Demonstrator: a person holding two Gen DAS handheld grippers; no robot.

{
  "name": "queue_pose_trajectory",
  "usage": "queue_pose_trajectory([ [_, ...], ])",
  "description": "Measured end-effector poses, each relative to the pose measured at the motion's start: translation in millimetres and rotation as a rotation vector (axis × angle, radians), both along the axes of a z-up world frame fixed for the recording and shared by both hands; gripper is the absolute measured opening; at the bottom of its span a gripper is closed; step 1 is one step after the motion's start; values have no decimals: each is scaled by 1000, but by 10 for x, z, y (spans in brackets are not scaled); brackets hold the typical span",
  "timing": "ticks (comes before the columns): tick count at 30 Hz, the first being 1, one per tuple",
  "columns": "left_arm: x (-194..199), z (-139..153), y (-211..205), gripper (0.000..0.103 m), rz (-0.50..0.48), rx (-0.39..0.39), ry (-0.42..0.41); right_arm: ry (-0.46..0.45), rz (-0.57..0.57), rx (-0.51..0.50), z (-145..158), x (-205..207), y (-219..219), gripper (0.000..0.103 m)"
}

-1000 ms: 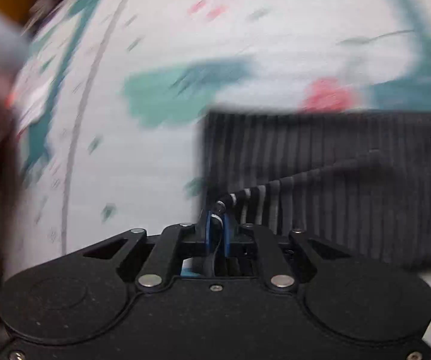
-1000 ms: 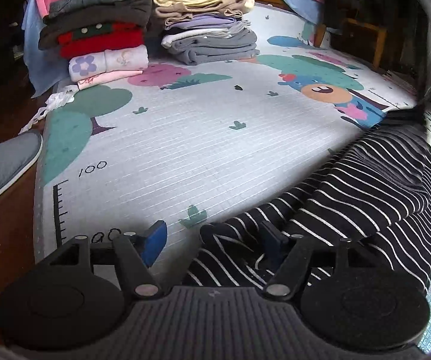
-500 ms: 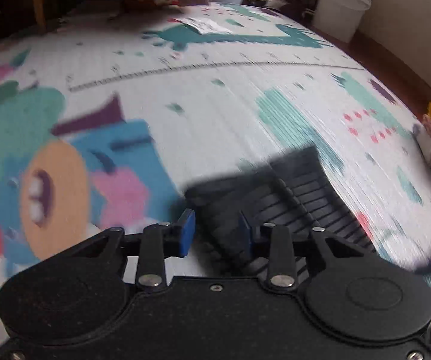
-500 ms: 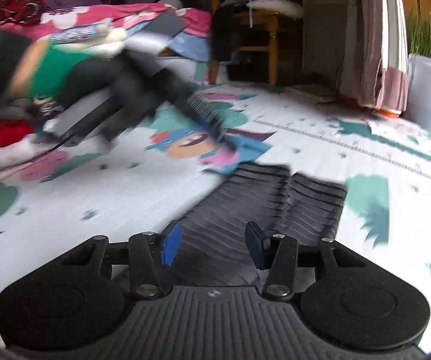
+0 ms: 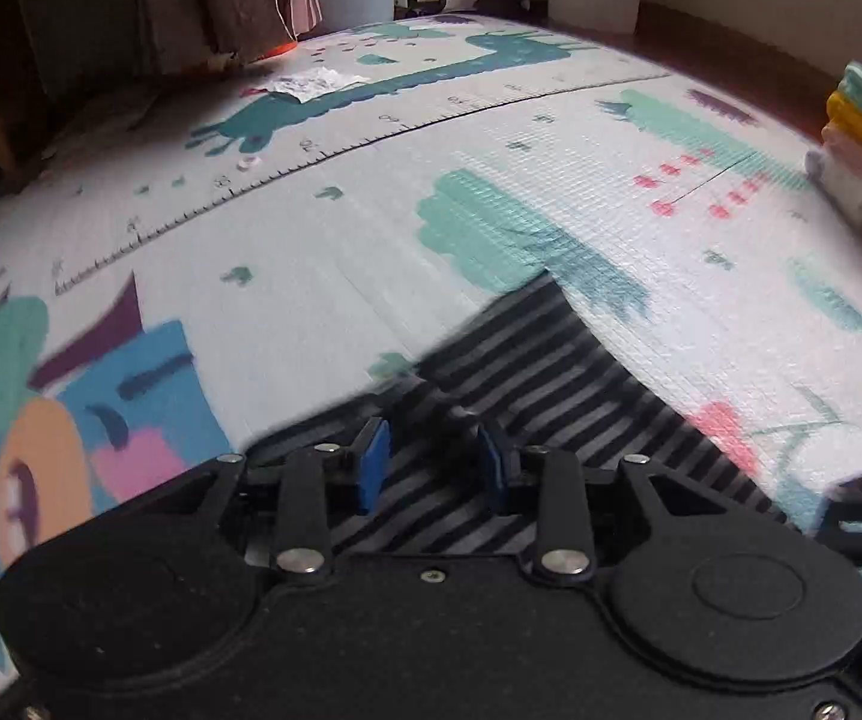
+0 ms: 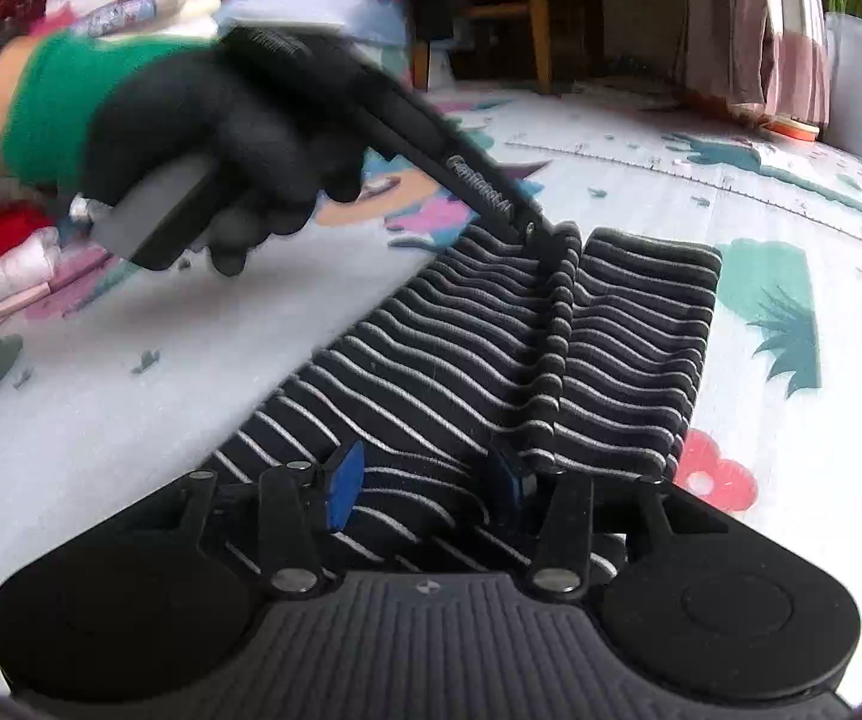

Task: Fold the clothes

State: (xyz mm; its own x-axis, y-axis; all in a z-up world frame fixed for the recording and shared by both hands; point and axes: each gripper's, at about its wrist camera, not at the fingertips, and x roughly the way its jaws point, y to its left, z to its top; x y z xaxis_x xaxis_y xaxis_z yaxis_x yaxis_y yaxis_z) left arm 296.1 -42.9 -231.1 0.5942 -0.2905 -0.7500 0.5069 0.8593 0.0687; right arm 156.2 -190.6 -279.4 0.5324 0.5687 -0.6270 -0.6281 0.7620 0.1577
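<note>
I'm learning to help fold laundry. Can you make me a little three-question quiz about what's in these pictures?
1. True or false: both hand-held grippers, left and right, have their jaws open.
2. What pattern is on the cloth lying on the mat? A) dots B) stripes C) flowers
3. Fill in: the gloved hand holding the other hand-held gripper wears a ____ glove with a green cuff.

Key
1. True: there is a gap between the blue pads in both views, nothing pinched.
2. B: dark with thin pale stripes.
3. Black.
</note>
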Motion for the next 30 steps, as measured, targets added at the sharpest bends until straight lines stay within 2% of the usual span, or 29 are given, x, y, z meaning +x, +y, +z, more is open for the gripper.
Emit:
queue_pose_trajectory([
  [5,-672,138,74,32,-166,103,-28,3,-20,44,209,-197,-314,45],
  [9,-1229,194,102,32,-277,-12,38,3,13,-2,222,-563,-567,45],
  [10,-1336,188,96,31,-275,-42,60,5,14,-11,211,-644,-617,45],
  [12,-1517,103,74,31,-260,-47,92,17,-21,-1,189,-747,-714,39],
  [15,-1657,-176,64,32,-220,58,129,49,-31,-23,130,-902,-727,39],
  [16,-1654,-211,80,35,-194,58,146,77,-13,-48,70,-927,-689,38],
  [17,-1615,-168,108,36,-142,38,160,107,10,-94,-11,-933,-617,37],
  [18,-1612,-72,134,35,-110,18,146,80,5,-88,0,-967,-609,38],
  [20,-1687,133,165,35,-122,-1,83,50,20,-69,128,-1025,-618,38],
  [22,-1829,281,159,36,-216,37,20,8,73,-93,239,-1119,-613,38],
  [24,-2026,328,126,38,-363,128,-45,-40,151,-155,293,-1253,-587,38],
  [25,-2144,326,113,42,-438,172,-69,-68,208,-199,297,-1340,-567,38],
  [27,-2407,278,104,49,-587,257,-110,-127,329,-299,276,-1503,-513,38],
  [30,-2809,109,150,51,-805,398,-187,-206,455,-439,207,-1699,-457,38],
])
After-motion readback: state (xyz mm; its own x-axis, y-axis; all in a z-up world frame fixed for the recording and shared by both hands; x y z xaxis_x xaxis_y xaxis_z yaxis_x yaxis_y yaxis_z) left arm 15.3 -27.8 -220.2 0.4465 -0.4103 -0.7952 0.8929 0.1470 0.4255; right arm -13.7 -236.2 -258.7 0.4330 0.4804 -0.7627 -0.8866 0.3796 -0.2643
